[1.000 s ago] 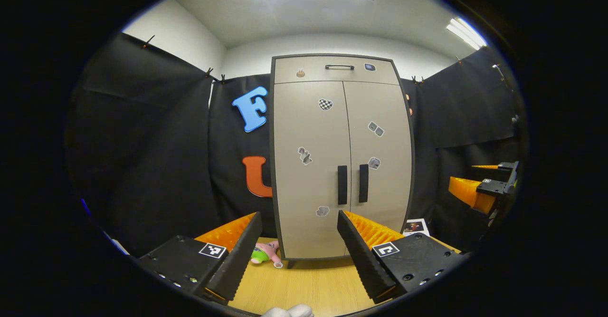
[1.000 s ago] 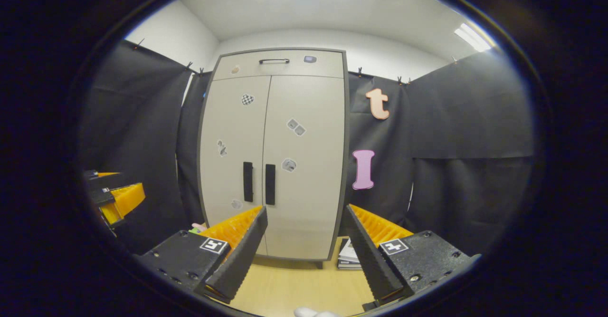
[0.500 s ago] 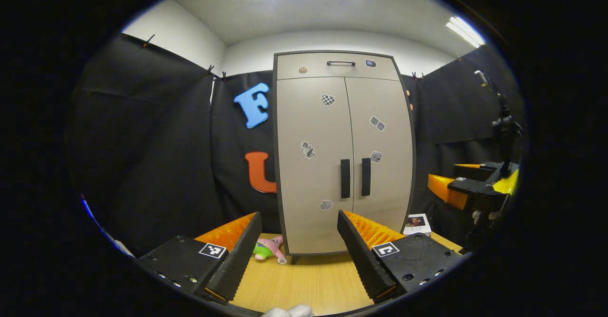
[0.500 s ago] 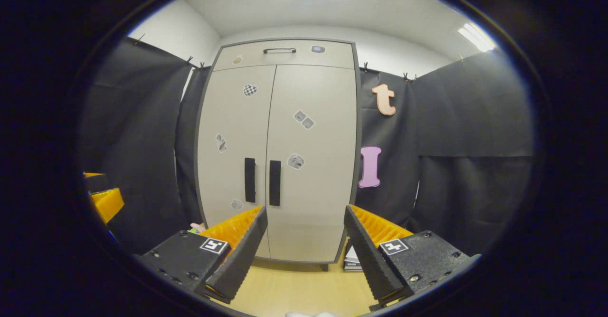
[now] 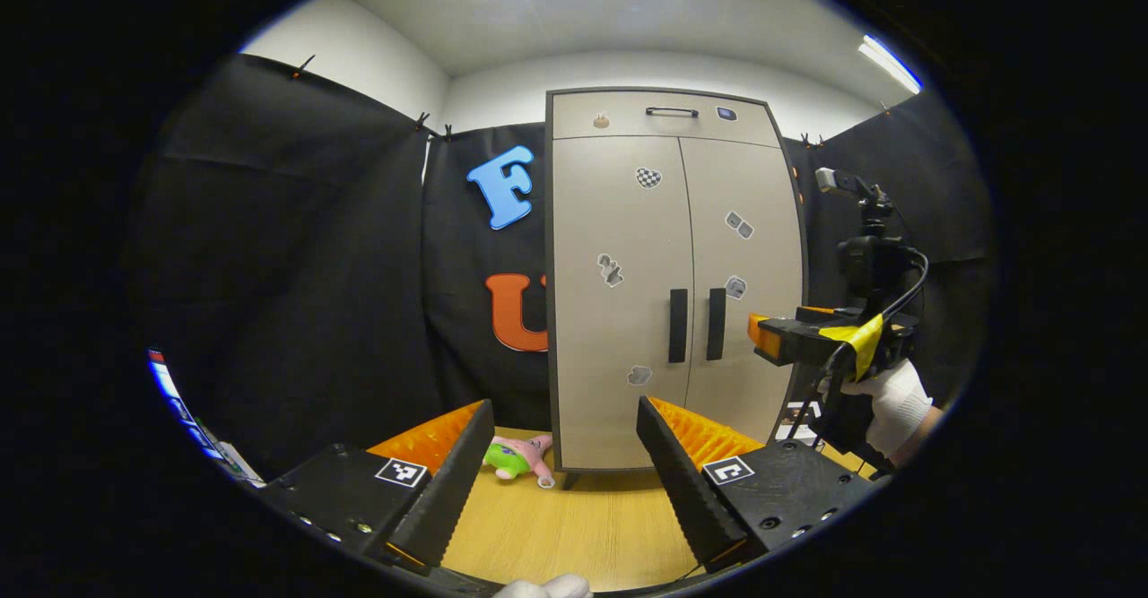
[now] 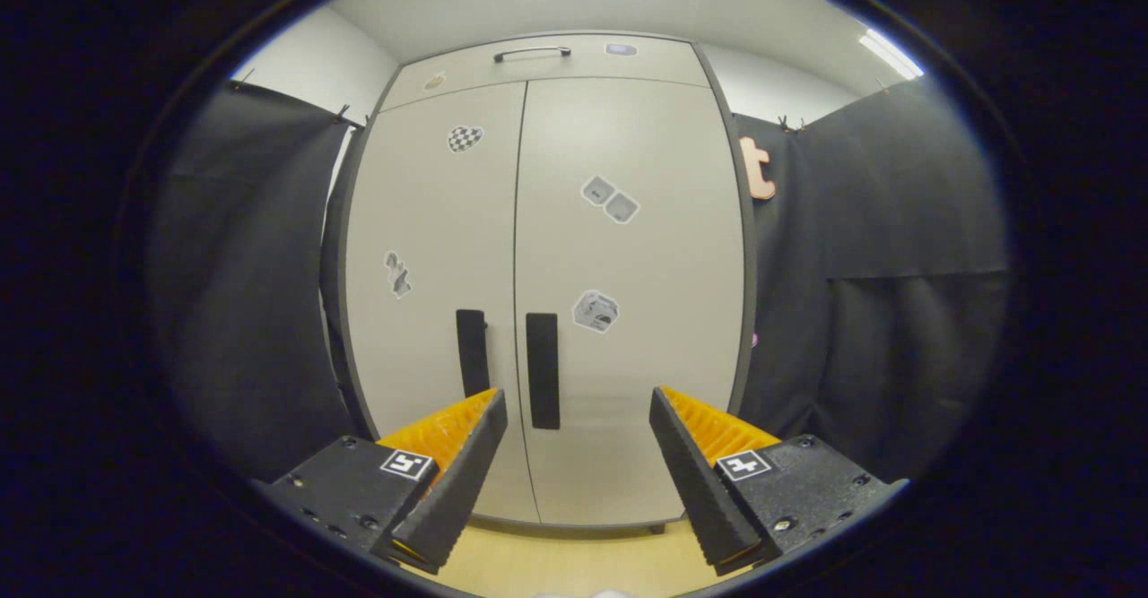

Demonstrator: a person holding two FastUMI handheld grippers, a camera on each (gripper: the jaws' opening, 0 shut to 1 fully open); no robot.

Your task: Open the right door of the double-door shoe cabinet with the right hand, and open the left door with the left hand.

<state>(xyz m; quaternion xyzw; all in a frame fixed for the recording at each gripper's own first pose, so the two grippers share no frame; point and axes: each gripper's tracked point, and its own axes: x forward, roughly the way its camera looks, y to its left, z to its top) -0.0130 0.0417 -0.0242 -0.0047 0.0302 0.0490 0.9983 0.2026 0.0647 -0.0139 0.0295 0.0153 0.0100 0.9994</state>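
Shoe cabinet (image 5: 673, 293) stands upright on the wood floor (image 5: 583, 526) against the black booth wall, dead ahead at 12 o'clock from the left gripper. Both doors are flush and shut, so nothing of the task is done yet.

Right door (image 6: 628, 284) is large in the right gripper view, with its handle (image 6: 542, 369) at roughly 11 o'clock from the right gripper (image 6: 578, 463). Jaws spread wide, holding nothing, not touching the handle. My read: approach phase, close in but no contact.

In the left gripper view the right gripper is seen at 3 o'clock, carried in a gloved hand (image 5: 888, 401), its tip near the right door's edge at about handle height.

Left door (image 5: 614, 293) with its handle (image 5: 677, 325) sits well apart from the left gripper (image 5: 565, 472), which hangs back with jaws wide and empty.

Left to do: grab the right handle and swing it out, then the same on the left side.

Small stuff: a pink-and-green plush toy (image 5: 518, 456) on the floor at the cabinet's left foot, clear of the right door's swing; it may sit close to the left door's arc, hard to judge.
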